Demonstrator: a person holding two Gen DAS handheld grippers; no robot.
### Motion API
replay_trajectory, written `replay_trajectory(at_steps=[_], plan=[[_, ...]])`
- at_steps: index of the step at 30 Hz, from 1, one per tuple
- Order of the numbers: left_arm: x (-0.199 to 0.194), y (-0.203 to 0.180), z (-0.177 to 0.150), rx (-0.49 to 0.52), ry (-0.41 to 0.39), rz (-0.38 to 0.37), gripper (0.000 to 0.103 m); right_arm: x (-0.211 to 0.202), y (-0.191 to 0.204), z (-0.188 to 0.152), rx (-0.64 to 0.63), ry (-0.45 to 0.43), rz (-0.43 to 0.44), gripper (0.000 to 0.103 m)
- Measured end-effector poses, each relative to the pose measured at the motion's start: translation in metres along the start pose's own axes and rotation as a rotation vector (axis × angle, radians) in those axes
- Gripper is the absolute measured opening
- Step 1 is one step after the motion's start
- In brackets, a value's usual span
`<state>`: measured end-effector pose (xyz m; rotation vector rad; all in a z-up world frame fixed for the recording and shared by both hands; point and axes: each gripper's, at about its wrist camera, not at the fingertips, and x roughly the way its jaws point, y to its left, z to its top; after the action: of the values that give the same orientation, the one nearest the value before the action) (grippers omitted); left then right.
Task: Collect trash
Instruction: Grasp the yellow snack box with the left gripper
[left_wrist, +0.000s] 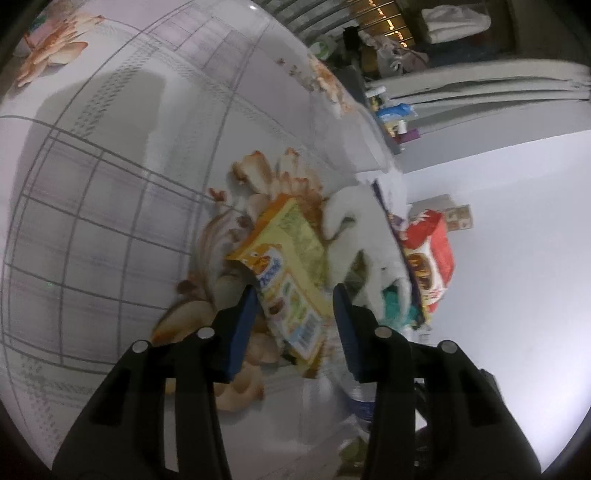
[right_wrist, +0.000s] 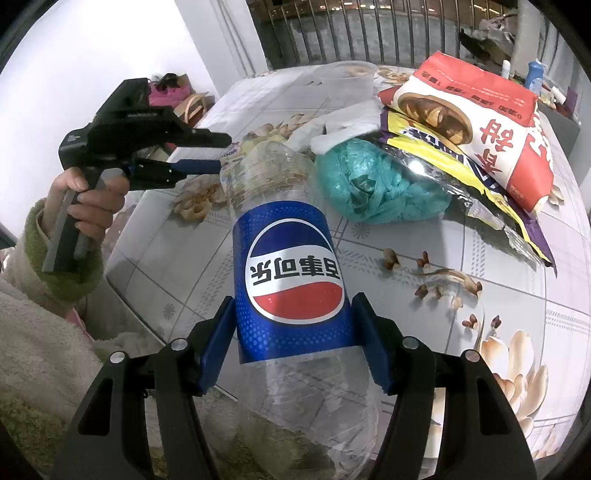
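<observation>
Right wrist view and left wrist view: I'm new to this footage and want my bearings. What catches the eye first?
The empty cola bottle dominates, clamped in the right gripper above the table edge. Behind it lie a teal plastic bag and a red snack bag. In the left wrist view, the open left gripper hangs over a yellow box.

Your right gripper (right_wrist: 293, 347) is clamped tight; your left gripper (left_wrist: 293, 314) hangs level, its jaws spread wide.

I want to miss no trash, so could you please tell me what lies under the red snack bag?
The red snack bag rests on a yellow-and-purple foil wrapper, whose edge sticks out. Anything farther underneath is covered.
</observation>
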<state>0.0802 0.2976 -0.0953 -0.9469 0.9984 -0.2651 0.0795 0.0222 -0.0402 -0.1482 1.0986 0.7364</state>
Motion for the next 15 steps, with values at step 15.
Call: replay_trajectory(at_steps=[15], plan=[[0.005,-0.0023,0.0035,-0.043,-0.032,-0.227,0.035,0.0006,-0.0008,-0.0015,0.013,-0.002,0.01,0.062]])
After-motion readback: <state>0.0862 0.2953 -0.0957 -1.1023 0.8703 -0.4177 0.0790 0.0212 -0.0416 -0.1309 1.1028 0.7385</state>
